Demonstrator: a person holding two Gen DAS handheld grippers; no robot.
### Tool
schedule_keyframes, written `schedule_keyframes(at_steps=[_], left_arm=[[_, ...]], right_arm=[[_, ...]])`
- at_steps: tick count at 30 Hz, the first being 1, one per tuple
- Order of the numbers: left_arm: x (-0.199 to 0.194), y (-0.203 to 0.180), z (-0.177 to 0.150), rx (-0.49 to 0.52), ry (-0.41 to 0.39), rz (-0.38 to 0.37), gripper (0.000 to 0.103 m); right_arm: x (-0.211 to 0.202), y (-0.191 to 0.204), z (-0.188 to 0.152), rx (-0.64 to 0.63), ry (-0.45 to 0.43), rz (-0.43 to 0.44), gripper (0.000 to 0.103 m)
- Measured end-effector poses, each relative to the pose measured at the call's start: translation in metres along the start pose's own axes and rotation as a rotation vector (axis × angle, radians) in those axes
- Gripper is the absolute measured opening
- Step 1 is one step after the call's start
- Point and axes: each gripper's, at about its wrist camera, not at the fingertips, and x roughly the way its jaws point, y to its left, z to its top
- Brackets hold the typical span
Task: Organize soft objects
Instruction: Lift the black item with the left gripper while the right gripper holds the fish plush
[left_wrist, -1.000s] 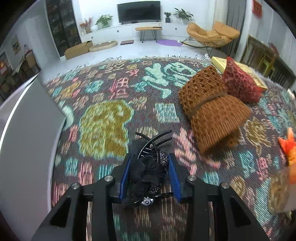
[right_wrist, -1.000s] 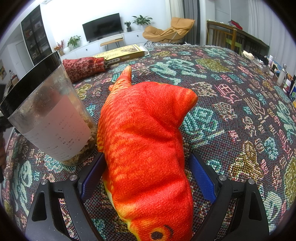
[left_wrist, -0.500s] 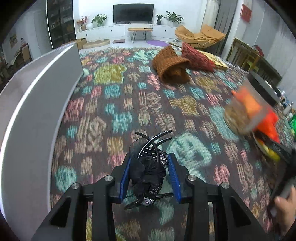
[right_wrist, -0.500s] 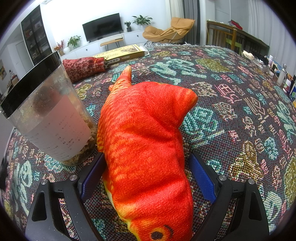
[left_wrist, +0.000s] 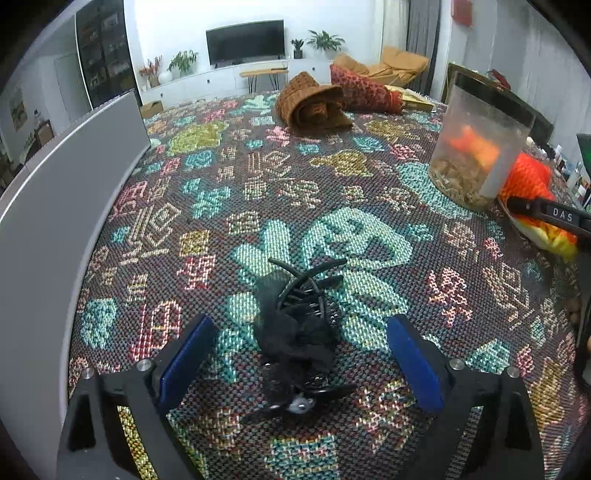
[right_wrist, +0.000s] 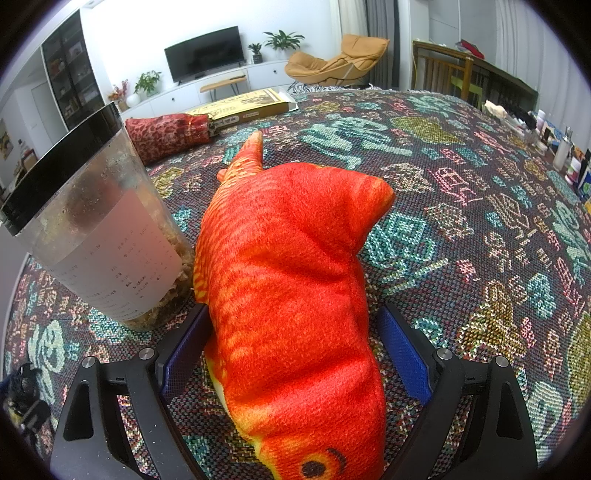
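The left gripper (left_wrist: 295, 354) stands with its jaws wide apart; they have just been opening, and the black hair claw with fabric bow (left_wrist: 295, 332) lies between them on the patterned woven cloth (left_wrist: 258, 177), touched by neither blue pad. This reads as the release step: the clip is set down near the front of the cloth, beside the grey panel (left_wrist: 55, 206) at the left edge.

The right gripper (right_wrist: 291, 354) straddles the orange plush fish (right_wrist: 291, 280) with its jaws spread. The fish lies flat on the cloth, its body against the left pad; the right pad stands apart from it, so no grip is made. Just beside the fish on its left stands a clear container with a black rim (right_wrist: 96, 236), holding loose brown matter at the bottom.

Farther back lie a rolled brown knit item (left_wrist: 314, 107) and a red patterned roll (left_wrist: 362, 90), well apart from both grippers.

Next move, as judged: withdraw the left gripper clear of the clip without dragging it, then close the right jaws across the fish's body. The container is close; a sideways pull risks tipping it.
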Motion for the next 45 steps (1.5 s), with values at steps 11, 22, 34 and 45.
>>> schedule_keyframes(at_steps=[11,22,34,45], left_arm=[[0.0055,0.0036,0.0011,-0.028,0.017,0.003,0.103],[0.0051,0.0034,0.0007,-0.031,0.016,0.002,0.103],[0.0052,0.0028,0.0005,-0.031,0.016,0.002,0.103],[0.0051,0.0029,0.0005,-0.031,0.016,0.002,0.103]], right_arm=[[-0.0002,0.0,0.0,0.0,0.0,0.0,0.092],[-0.0005,-0.0001,0.0001,0.0,0.0,0.0,0.092],[-0.0007,-0.0002,0.0001,0.0,0.0,0.0,0.092],[-0.0006,-0.0002,0.0001,0.0,0.0,0.0,0.092]])
